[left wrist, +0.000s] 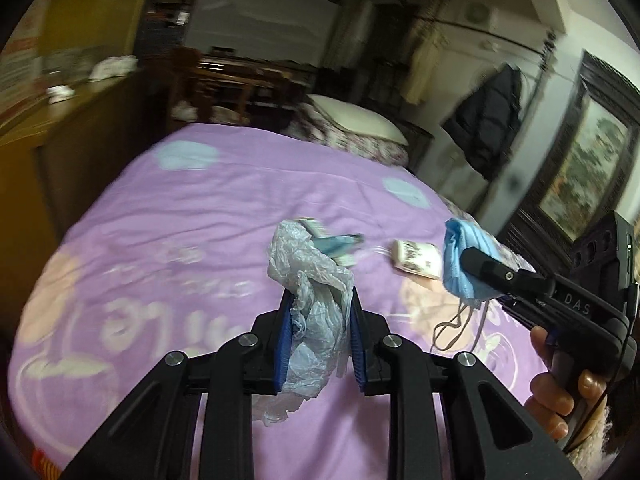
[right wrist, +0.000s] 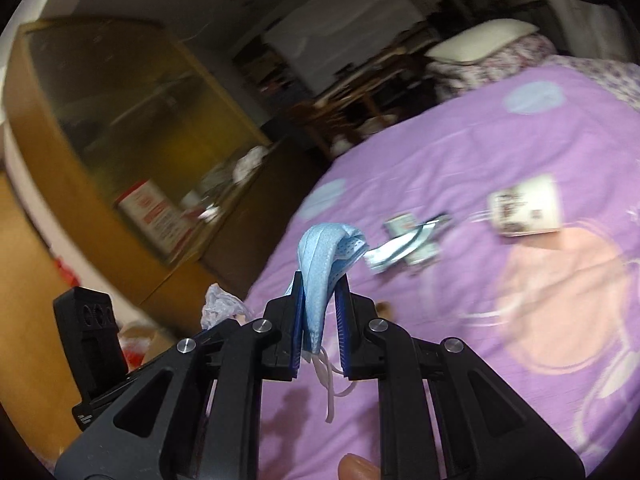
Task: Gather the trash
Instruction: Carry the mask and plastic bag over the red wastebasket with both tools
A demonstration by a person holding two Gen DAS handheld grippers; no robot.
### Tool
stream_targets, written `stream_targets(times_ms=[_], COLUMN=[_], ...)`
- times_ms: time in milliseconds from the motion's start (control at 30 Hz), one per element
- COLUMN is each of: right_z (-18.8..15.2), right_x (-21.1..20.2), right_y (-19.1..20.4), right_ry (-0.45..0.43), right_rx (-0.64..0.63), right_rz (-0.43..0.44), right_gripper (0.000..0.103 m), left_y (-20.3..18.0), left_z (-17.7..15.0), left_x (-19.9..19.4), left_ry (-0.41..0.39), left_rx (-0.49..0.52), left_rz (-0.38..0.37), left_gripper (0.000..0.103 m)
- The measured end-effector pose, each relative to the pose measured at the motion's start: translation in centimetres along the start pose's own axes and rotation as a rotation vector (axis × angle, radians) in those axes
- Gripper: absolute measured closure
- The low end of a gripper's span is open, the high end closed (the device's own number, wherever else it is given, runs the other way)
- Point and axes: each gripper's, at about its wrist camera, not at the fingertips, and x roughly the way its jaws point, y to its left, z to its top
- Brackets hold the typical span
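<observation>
Left wrist view: two pieces of trash are off the bed, each clamped in a gripper, with at least two more lying on the cover.

Crumpled pale plastic bag [left wrist: 316,300] sits pinched between the narrowed fingers of the left gripper [left wrist: 318,316], held above the purple bedspread [left wrist: 180,216]; the blue face mask [right wrist: 326,264], ear loops dangling, is squeezed in the right gripper [right wrist: 320,300] just beside it. Left to gather, by the look of it: a small blurred blue-and-white wrapper or packet [right wrist: 408,244] and a paper cup [right wrist: 526,206] on its side, near each other mid-bed. No bin is visible in either view.
</observation>
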Motion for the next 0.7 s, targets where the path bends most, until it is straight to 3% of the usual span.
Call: stream_targets(times_ms=[333, 700], right_z=[-4.4, -11.5], right_x=[5.4, 12.1], right_y=[11.8, 21.6], right_ry=[0.198, 0.468], right_rx=[-0.162, -0.285], right_rz=[0.252, 0.445], right_gripper=[0.087, 0.087], left_y=[9.5, 18.2], left_z=[-3.7, -9.4], left_x=[-11.4, -20.3], left_ry=[-0.107, -0.14], left_rx=[-0.189, -0.371], left_rz=[0.223, 0.451], left_gripper=[0.078, 0.078])
